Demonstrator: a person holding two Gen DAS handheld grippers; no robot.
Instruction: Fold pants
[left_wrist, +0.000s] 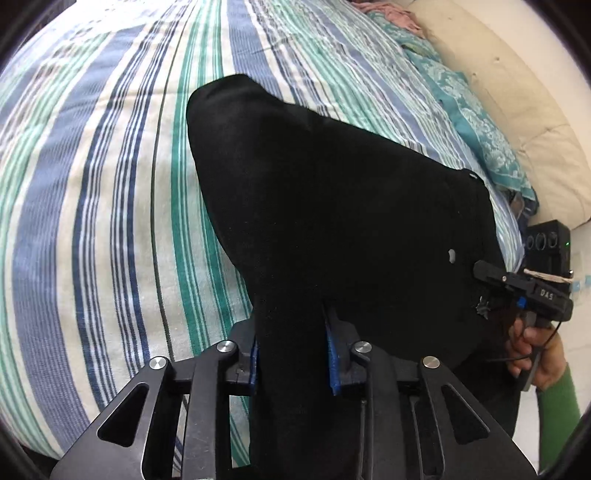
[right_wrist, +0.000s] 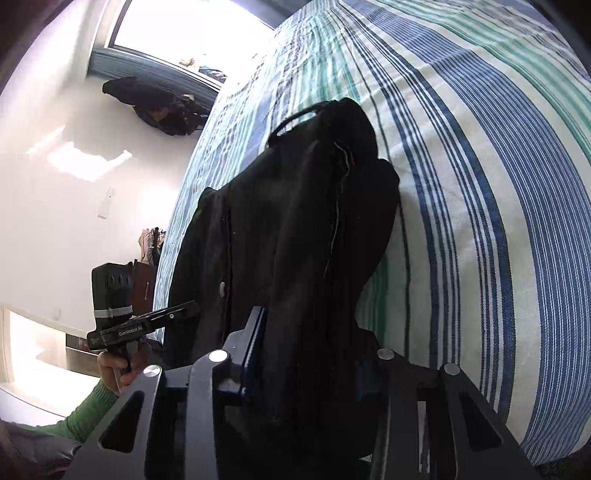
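Observation:
Black pants (left_wrist: 332, 206) lie on the striped bed, with a fold of their cloth rising between the blue pads of my left gripper (left_wrist: 291, 354), which is shut on it. In the left wrist view my right gripper (left_wrist: 491, 275) reaches into the pants' right edge, held by a hand in a green sleeve. In the right wrist view the bunched black pants (right_wrist: 303, 229) run up the middle, and my right gripper (right_wrist: 306, 350) is shut on a thick fold of them. The left gripper (right_wrist: 177, 312) shows at the left there, its tips on the pants' edge.
The striped blue, green and white sheet (left_wrist: 110, 184) covers the bed. A teal patterned cloth (left_wrist: 476, 125) and a cream headboard cushion (left_wrist: 517, 92) lie at the right. In the right wrist view, white floor (right_wrist: 74, 206), dark clothes (right_wrist: 159, 107) under a window.

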